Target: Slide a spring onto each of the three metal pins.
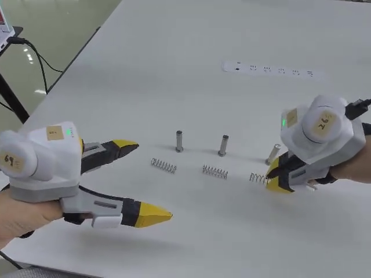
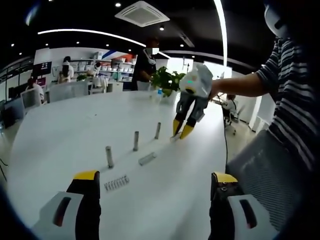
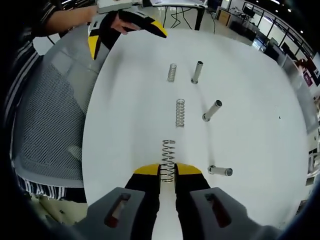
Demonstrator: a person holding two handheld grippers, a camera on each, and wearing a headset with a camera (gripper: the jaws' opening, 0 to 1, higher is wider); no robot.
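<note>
Three short metal pins stand in a row on the white table: the left pin (image 1: 179, 141), the middle pin (image 1: 223, 145) and the right pin (image 1: 273, 153). A spring lies in front of each: the left spring (image 1: 163, 165), the middle spring (image 1: 215, 171) and the right spring (image 1: 258, 178). My right gripper (image 1: 272, 176) is down at the table, shut on the near end of the right spring (image 3: 168, 155), which lies flat beside its pin (image 3: 220, 171). My left gripper (image 1: 142, 179) hovers wide open at the near left, nothing between its jaws (image 2: 156, 177).
A white power strip (image 1: 269, 70) lies at the back of the table. A grey mesh chair (image 3: 50, 100) stands along the table's near edge. A black cable (image 1: 35, 58) hangs off the table's left side. People sit and stand in the office behind.
</note>
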